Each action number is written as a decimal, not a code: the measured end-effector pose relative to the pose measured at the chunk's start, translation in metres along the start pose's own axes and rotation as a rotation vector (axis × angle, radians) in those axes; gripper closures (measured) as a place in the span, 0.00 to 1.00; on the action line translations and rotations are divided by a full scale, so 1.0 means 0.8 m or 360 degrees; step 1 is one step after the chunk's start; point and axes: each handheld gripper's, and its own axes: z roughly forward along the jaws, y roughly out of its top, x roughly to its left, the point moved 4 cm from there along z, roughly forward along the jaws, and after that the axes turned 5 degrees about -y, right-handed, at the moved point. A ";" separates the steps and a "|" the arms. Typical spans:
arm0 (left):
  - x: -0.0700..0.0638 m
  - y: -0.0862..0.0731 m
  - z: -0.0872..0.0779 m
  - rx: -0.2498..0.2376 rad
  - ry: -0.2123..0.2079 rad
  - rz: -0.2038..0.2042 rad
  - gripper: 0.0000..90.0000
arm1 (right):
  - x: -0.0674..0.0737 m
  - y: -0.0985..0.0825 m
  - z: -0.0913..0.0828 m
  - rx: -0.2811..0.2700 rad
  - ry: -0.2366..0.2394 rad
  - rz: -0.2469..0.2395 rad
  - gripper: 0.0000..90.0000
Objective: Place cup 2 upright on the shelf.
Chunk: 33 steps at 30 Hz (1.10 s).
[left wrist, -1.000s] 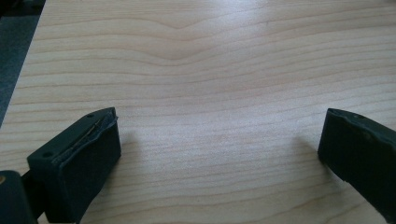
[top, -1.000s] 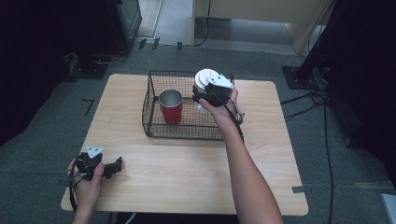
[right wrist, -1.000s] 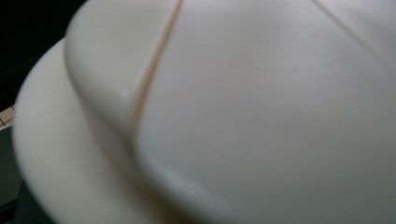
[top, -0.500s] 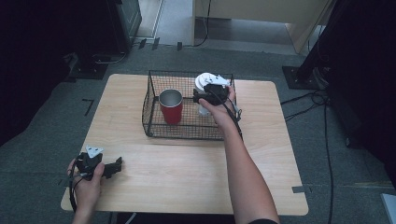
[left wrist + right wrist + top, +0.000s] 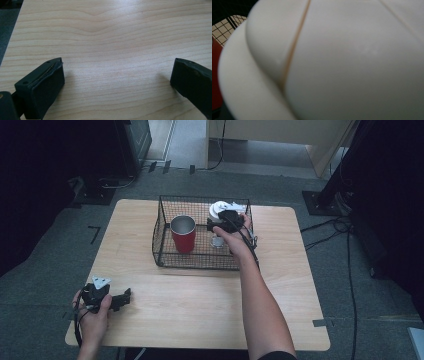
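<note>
My right gripper (image 5: 226,221) hides most of the white rounded plastic piece (image 5: 342,65) inside the black wire basket (image 5: 165,255); what it is I cannot tell. Its jaws are clamped on that piece beside the red metal cup (image 5: 183,234). My left gripper (image 5: 117,82) gapes wide, empty.

The counter (image 5: 200,305) is pale wood with rounded corners, its grain running plainly across the left gripper view. It stands on grey carpet (image 5: 55,270). A strip of dark tape (image 5: 94,234) lies on the carpet just off the counter's left edge, and another strip (image 5: 320,322) sits near the right front corner. Black cables (image 5: 345,227) curl over the floor to the right. A dark stand base (image 5: 320,202) rests beyond the far right corner.
</note>
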 end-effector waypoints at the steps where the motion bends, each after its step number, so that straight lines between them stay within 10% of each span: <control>1: 0.000 0.000 0.000 0.0000 0.0000 -0.0001 0.00 | 0.000 0.000 0.000 0.0004 0.0001 0.0002 0.17; 15: 0.000 0.000 0.000 0.0000 0.0000 -0.0001 0.00 | 0.005 0.003 -0.004 0.0099 0.0035 0.0029 0.02; 33: 0.000 0.000 0.000 0.0000 0.0000 0.0000 0.00 | 0.009 0.011 -0.016 0.0148 -0.0185 0.0136 0.00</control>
